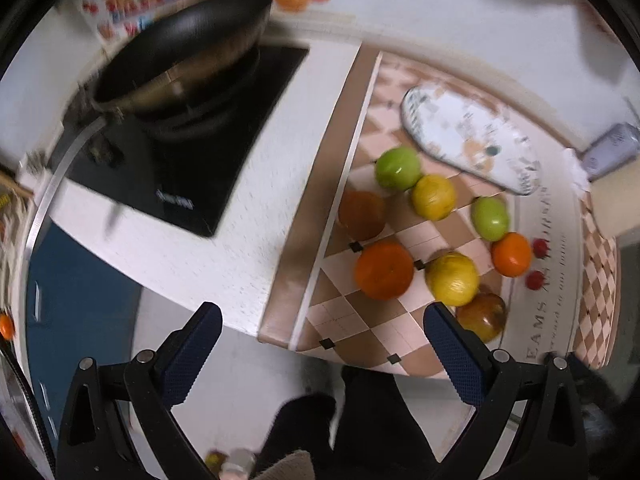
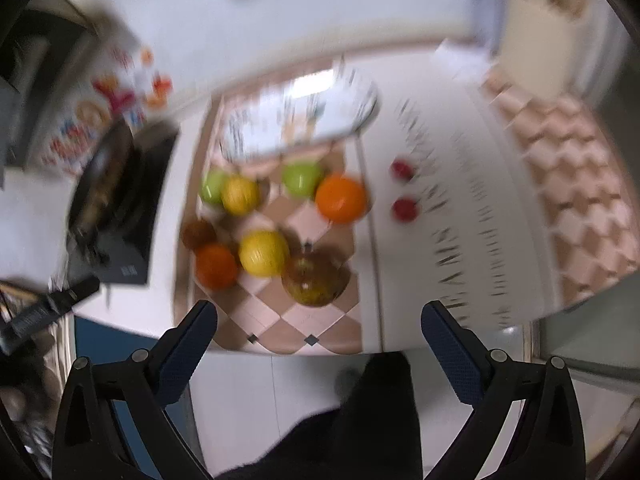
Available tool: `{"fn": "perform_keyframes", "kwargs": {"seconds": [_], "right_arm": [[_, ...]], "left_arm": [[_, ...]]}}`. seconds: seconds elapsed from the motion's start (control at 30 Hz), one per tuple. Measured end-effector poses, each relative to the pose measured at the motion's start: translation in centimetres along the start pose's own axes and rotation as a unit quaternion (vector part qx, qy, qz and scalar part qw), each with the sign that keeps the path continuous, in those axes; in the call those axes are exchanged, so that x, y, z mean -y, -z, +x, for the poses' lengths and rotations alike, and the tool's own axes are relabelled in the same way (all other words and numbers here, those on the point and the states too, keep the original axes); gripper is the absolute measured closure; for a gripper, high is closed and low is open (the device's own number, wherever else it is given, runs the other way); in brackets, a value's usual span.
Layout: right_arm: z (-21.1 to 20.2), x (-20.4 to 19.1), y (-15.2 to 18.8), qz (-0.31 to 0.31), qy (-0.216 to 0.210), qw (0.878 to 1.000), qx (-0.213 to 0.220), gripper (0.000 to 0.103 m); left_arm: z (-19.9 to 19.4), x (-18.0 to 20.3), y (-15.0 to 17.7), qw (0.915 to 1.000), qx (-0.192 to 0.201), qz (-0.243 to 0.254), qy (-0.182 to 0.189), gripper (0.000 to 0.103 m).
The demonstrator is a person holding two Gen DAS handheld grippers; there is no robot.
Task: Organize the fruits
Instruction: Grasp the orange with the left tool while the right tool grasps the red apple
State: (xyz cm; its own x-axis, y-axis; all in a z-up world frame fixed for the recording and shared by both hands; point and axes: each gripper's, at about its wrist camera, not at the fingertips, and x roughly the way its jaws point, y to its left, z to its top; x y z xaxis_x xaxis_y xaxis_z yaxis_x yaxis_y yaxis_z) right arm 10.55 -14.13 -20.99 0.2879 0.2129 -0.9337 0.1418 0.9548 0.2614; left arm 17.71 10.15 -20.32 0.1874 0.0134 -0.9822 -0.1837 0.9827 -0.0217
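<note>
In my left wrist view the wok (image 1: 180, 52) sits on the black cooktop (image 1: 192, 168) in the upper left of the frame. My left gripper (image 1: 320, 344) hangs at the bottom centre, fingers spread wide with nothing between them, above the counter edge. Right of centre, the fruits lie loose on the checkered mat (image 1: 352, 312): a brown fruit (image 1: 362, 216) and a dark orange (image 1: 384, 270) nearest the mat's left border, then a green apple (image 1: 398, 168), a yellow fruit (image 1: 434, 197), a larger yellow one (image 1: 452, 278), a mottled apple (image 1: 482, 316) just beside my right finger, a second green apple (image 1: 490, 218) and a bright orange (image 1: 511, 254). Two small red fruits (image 1: 536, 264) lie further right. The patterned oval plate (image 1: 468, 136) sits above the group.

My right wrist view is blurred. The right gripper (image 2: 319, 334) is also spread and holding nothing, the same fruit cluster above it at frame centre.
</note>
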Motion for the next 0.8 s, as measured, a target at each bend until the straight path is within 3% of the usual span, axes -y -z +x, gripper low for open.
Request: {"fn": "perform_keyframes", "kwargs": {"seconds": [0.17, 0.3, 0.4, 0.5, 0.6, 0.67, 0.8], "right_arm": [[8.8, -1.1, -1.7, -0.031, 0.007, 0.997, -0.067, 0.008], [13.7, -1.7, -2.5, -0.044, 0.009, 0.993, -0.105, 0.017], [15.1, -2.0, -2.3, -0.066, 0.026, 0.990, -0.119, 0.032], [15.5, -1.4, -2.5, -0.072, 0.035, 0.989, -0.122, 0.032], [15.3, 0.1, -2.5, -0.061, 0.038, 0.989, -0.126, 0.032], [15.2, 1.2, -2.8, -0.045, 0.017, 0.990, -0.132, 0.032], [16.0, 1.4, -3.2, -0.039, 0.008, 0.990, -0.138, 0.031]], "left_arm": [[5.8, 1.6, -1.5, 0.9962, -0.082, -0.017, 0.023, 0.001], [8.9, 3.0, -2.2, 0.9923, -0.118, -0.017, 0.034, 0.004], [10.9, 4.2, -2.3, 0.9885, -0.144, -0.010, 0.045, 0.007], [12.3, 5.1, -2.4, 0.9862, -0.157, -0.002, 0.051, 0.013], [13.0, 5.5, -2.3, 0.9849, -0.164, 0.003, 0.055, 0.028], [13.3, 5.7, -2.1, 0.9844, -0.167, 0.009, 0.054, 0.039], [13.0, 5.6, -2.0, 0.9853, -0.160, 0.016, 0.058, 0.039]]}}
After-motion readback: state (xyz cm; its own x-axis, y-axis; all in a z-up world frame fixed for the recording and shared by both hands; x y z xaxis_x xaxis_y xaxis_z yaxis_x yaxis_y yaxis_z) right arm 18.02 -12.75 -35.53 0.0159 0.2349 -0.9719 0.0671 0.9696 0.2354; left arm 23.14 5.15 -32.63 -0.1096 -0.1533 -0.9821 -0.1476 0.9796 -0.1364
